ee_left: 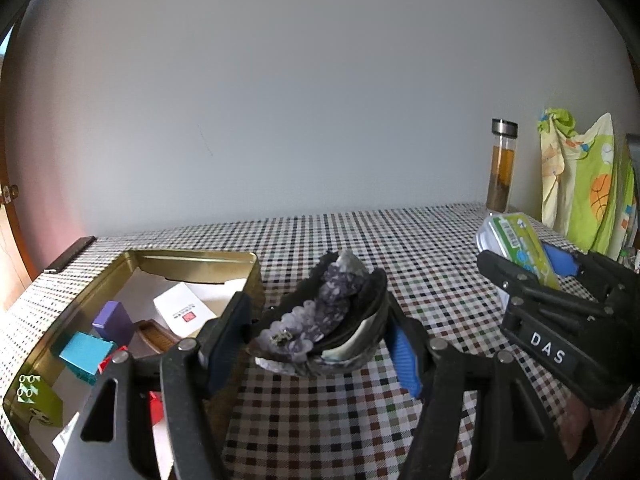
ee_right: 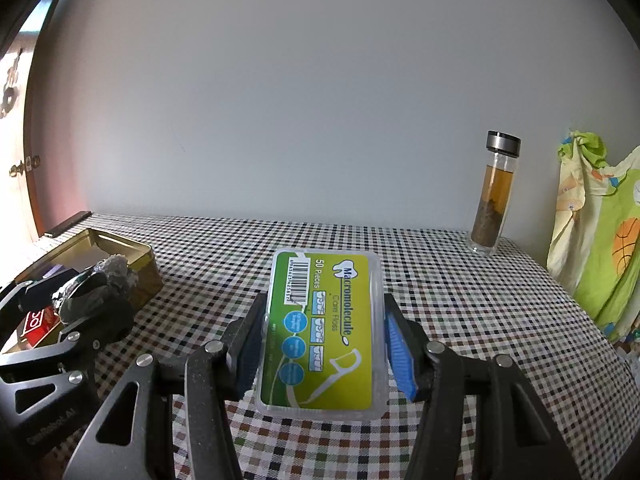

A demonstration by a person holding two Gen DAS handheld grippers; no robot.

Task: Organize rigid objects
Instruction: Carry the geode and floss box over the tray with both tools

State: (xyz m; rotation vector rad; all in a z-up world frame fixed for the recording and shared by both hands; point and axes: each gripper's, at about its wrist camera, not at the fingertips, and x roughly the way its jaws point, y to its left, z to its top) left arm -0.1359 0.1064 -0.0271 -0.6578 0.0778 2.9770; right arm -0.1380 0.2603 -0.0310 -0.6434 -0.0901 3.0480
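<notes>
Left gripper point(ee_left: 320, 344) clamped on a dark hair clip point(ee_left: 320, 328), purple-grey frills, held clear of the table point(ee_left: 360, 412) just beside the tin's right wall. Right gripper point(ee_right: 320, 344) clamped on a floss box point(ee_right: 320, 332), clear case with green label, flat between the pads, lifted over mid-table. Both seen from the other wrist too: right gripper with box well right of the clip.

Tin point(ee_left: 192, 258), gold, open, at the table's left edge. Inside: purple block point(ee_left: 114, 320), teal block point(ee_left: 86, 354), green brick point(ee_left: 38, 398), white card point(ee_left: 184, 308), some red pieces, partly hidden.

Step, as judged: carry phase, both items picked and on the way to the tin. Next move likely calls for swinging the clip left over the tin's rim, lowering into a free patch near the card, then opening. Floss box to follow; flat orientation needed, floor space tight.

Table covered in checked cloth, backed against a plain pale wall. Bottle point(ee_right: 494, 196), glass with metal cap, brown contents, upright at the far right corner. Patterned green-yellow cloth point(ee_right: 600, 232) hanging off the right edge. Wooden door point(ee_right: 16, 168) at far left.
</notes>
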